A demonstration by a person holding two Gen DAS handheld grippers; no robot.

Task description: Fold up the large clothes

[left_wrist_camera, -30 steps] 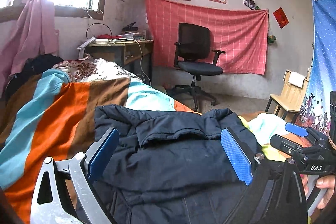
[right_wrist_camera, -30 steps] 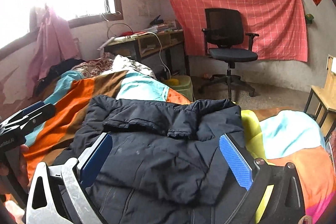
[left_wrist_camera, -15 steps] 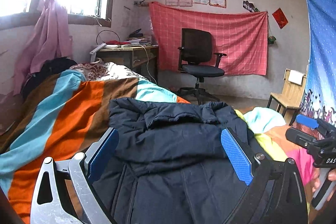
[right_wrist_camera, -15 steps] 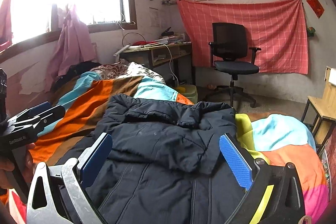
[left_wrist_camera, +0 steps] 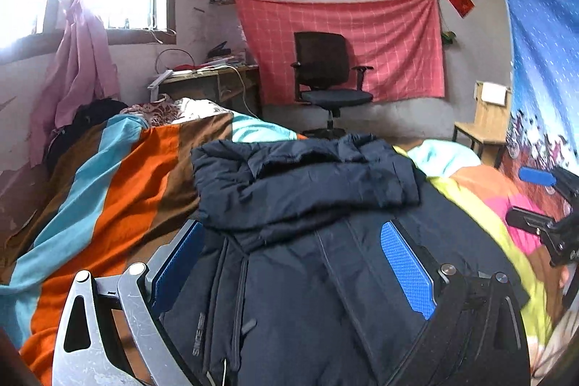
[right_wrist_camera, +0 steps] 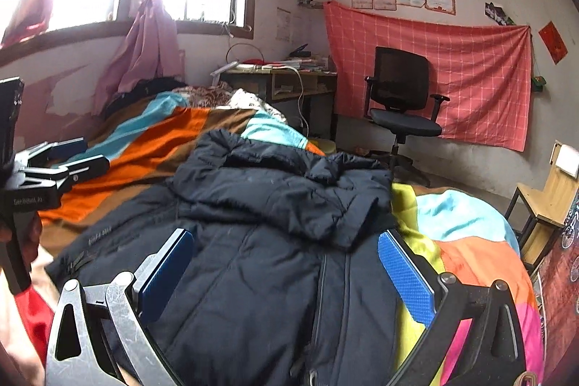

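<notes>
A dark navy padded jacket (left_wrist_camera: pixel 307 205) lies flat on the striped bedspread (left_wrist_camera: pixel 119 183), its far part folded back over the body in a thick bunch. It also shows in the right wrist view (right_wrist_camera: pixel 275 223). My left gripper (left_wrist_camera: pixel 289 263) is open and empty, held above the jacket's near part. My right gripper (right_wrist_camera: pixel 286 270) is open and empty too, above the jacket's zip. Each gripper shows at the edge of the other's view: the right one (left_wrist_camera: pixel 542 205) and the left one (right_wrist_camera: pixel 61 158).
The bed carries a colourful quilt (right_wrist_camera: pixel 459 227) on the right and a pile of clothes (left_wrist_camera: pixel 159 107) at its far end. Beyond stand a desk (left_wrist_camera: pixel 213 82), a black office chair (left_wrist_camera: pixel 329 85) and a small wooden chair (left_wrist_camera: pixel 485 118). A blue curtain (left_wrist_camera: pixel 539 60) hangs at the right.
Both grippers have pulled back and up from the jacket, so more of its near part and zip shows. The jaws stay open and the jacket has not moved.
</notes>
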